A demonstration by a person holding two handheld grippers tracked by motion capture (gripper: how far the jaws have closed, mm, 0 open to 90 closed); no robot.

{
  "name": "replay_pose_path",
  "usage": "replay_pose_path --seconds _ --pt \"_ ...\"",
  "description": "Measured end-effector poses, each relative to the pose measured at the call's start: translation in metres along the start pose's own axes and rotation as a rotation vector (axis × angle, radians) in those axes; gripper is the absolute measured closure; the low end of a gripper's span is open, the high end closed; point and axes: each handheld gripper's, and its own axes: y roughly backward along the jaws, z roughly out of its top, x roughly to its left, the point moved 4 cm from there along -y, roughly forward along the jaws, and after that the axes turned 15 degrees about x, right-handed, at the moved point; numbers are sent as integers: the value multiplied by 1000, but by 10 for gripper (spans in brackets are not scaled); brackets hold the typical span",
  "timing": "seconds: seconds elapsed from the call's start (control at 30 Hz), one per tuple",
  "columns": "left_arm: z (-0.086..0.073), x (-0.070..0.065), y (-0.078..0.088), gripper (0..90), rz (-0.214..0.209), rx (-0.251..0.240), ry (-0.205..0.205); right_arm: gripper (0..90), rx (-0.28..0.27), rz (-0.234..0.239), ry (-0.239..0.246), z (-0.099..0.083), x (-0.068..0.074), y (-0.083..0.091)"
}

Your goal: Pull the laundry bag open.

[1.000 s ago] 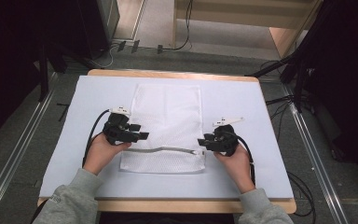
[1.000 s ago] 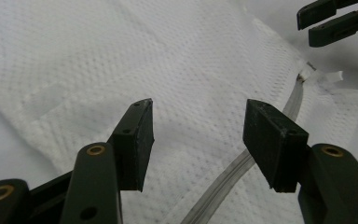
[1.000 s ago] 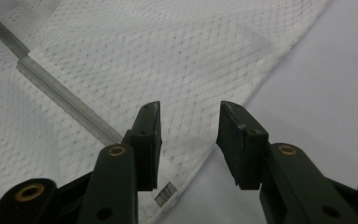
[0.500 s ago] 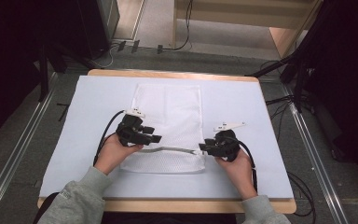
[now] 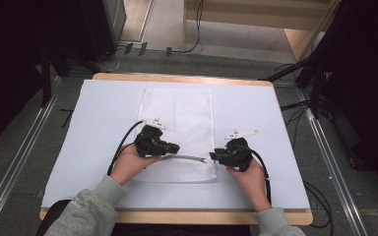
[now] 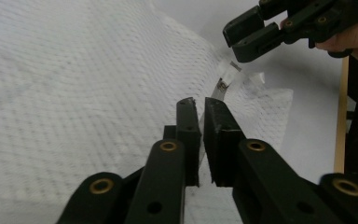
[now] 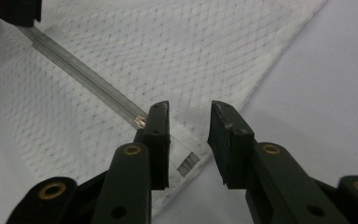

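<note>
Mesh bag (image 5: 177,132) lies flat mid-table (image 5: 103,108), zipper strip (image 5: 187,158) along its near end. Left claw (image 6: 199,140) has just closed, pinching the strip. Right claw (image 7: 189,140), half-wide w/ jaws closing, straddles the bag's corner tag, not gripping yet. Keep left firm & strip taut; seat right squarely on the pull before dragging.

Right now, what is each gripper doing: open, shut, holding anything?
Left gripper: jaws have just closed, shut on the zipper of the mesh bag.
Right gripper: open and closing, bag corner between the jaws, not gripped.
</note>
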Motion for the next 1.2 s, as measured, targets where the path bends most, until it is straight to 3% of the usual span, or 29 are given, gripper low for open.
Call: replay_pose_path --seconds 0.07,0.2,0.3,0.47,0.8,1.2 --pt "2 -3 -5 895 10 7 -12 743 5 6 -1 1 2 -2" --pt "2 -2 -16 900 -10 21 -4 822 12 14 4 2 4 -3" --pt "0 0 -24 898 5 48 -6 837 18 19 2 3 5 -4" --pt "-2 3 -33 888 -7 72 11 885 28 20 -5 3 3 -6" --pt "-4 2 -47 874 -32 99 10 898 69 19 -8 2 0 -13" --pt "-4 -1 -48 869 -9 102 -30 900 87 33 5 -2 5 -15"
